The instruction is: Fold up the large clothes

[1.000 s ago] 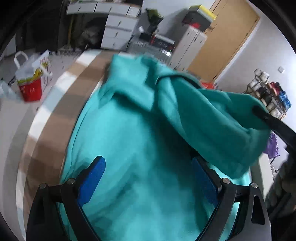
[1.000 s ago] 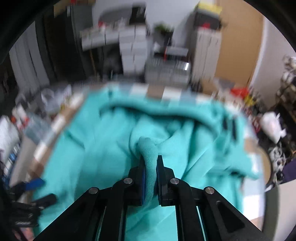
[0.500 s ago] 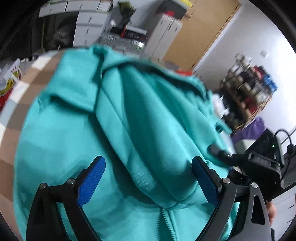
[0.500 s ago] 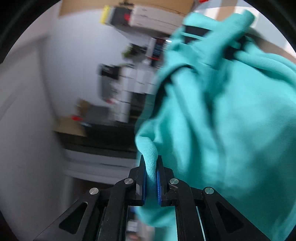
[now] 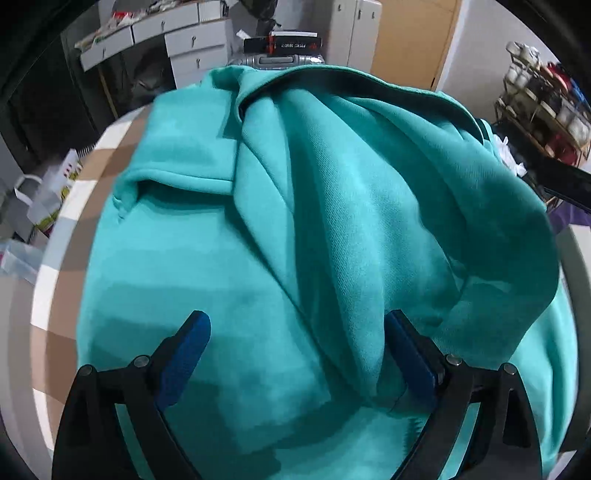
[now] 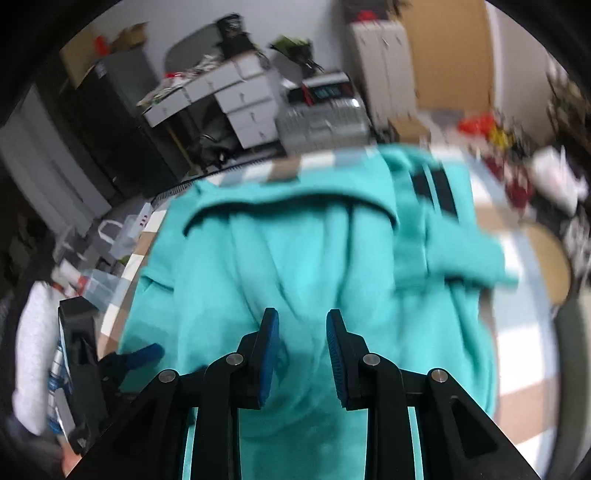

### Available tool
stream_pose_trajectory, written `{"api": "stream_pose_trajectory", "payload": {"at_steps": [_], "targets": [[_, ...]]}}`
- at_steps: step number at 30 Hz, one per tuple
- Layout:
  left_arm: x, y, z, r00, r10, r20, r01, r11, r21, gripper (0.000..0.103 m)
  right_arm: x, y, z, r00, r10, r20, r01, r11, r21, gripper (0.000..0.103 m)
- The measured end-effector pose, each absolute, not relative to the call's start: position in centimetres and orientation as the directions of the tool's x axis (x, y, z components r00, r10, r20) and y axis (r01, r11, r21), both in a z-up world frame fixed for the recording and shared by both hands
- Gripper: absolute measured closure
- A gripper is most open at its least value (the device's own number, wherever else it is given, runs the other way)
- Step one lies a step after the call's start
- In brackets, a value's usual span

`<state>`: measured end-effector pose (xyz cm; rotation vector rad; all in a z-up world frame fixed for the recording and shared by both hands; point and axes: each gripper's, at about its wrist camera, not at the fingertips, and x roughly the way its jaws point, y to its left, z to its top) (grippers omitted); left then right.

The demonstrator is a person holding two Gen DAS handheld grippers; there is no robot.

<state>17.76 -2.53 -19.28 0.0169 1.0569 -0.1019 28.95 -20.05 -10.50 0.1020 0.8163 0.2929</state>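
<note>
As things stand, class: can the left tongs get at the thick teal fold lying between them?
Probably yes: the left tongs stand open right over the teal hoodie, its thick fold between the pads, nothing covering it.

Lived-in home room, doubling as storage. Evidence: white drawer units (image 5: 192, 40) stacked along the back wall, loose papers piled on top. Tall white cabinet (image 5: 356, 31) set beside a wooden door (image 5: 417, 40). Open rack (image 5: 546, 107) at right, packed with what look like shoes and jars; contents too small to confirm. Silver hard-shell suitcase (image 6: 325, 118) with boxes on top is seen behind the table (image 5: 66, 236). Table is covered in a beige-and-white checked cloth. Shopping bags (image 5: 37, 199) and clear plastic bins (image 6: 99, 284) are parked on the floor at left. Household clutter throughout; no lab or shop fittings.
</note>
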Motion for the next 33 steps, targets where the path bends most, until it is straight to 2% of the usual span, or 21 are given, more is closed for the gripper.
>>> {"api": "stream_pose_trajectory", "payload": {"at_steps": [3,6,8,10,14,17,20,24,25,29,31,32,33], "targets": [[17.6,-2.2,-19.0,0.49,-0.072,-0.869,0.077,0.996,-0.039,0.01,30.6,-17.3,-13.9,0.578,0.257,-0.775,-0.249,0.959,0.132,0.079],[17.9,-2.4,-17.8,0.506,-0.103,-0.856,0.067,0.995,-0.08,0.01,32.4,-17.3,-18.4,0.475,0.213,-0.854,-0.201,0.971,0.131,0.083],[17.2,-2.2,-16.7,0.564,-0.163,-0.81,0.092,0.987,-0.134,0.01,32.9,-17.8,-18.9,0.478,0.255,-0.84,-0.196,0.964,0.181,0.083],[17.1,-2.8,-16.7,0.56,-0.214,-0.8,0.145,0.976,-0.16,0.01,33.1,-18.8,-18.5,0.45,0.296,-0.843,-0.192,0.953,0.233,0.083],[18.5,-4.8,-19.1,0.497,-0.139,-0.856,0.161,0.985,-0.066,0.01,32.2,-20.8,-14.0,0.545,0.365,-0.755,-0.236,0.931,0.279,0.08],[19.8,-3.5,-19.9,0.454,-0.168,-0.875,0.105,0.985,-0.135,0.01,32.7,-20.8,-10.9,0.621,0.372,-0.689,-0.277,0.927,0.251,0.08],[20.8,-1.9,-20.1,0.432,-0.214,-0.876,0.064,0.976,-0.207,0.01,35.6,-18.0,-11.7,0.583,0.319,-0.747,-0.298,0.939,0.169,0.081],[21.2,-1.0,-20.1,0.428,-0.225,-0.875,0.07,0.974,-0.216,0.01,38.7,-15.7,-17.9,0.474,0.184,-0.861,-0.272,0.961,0.055,0.085],[21.2,-0.8,-20.1,0.427,-0.226,-0.876,0.07,0.974,-0.218,0.01,38.5,-15.7,-18.1,0.513,0.184,-0.839,-0.274,0.961,0.043,0.084],[20.7,-0.3,-19.6,0.41,-0.244,-0.879,0.068,0.969,-0.237,0.01,38.6,-16.3,-17.1,0.455,0.237,-0.858,-0.323,0.942,0.089,0.083],[19.9,-0.3,-19.2,0.408,-0.253,-0.877,0.069,0.967,-0.247,0.01,38.1,-18.3,-14.3,0.534,0.257,-0.805,-0.319,0.944,0.09,0.083],[19.8,0.0,-19.2,0.41,-0.253,-0.876,0.067,0.966,-0.248,0.01,37.9,-18.7,-13.2,0.582,0.244,-0.775,-0.316,0.947,0.061,0.077],[19.7,0.9,-19.2,0.41,-0.254,-0.876,0.068,0.966,-0.249,0.01,37.7,-19.1,-12.2,0.642,0.212,-0.737,-0.307,0.952,0.006,0.058]]}}
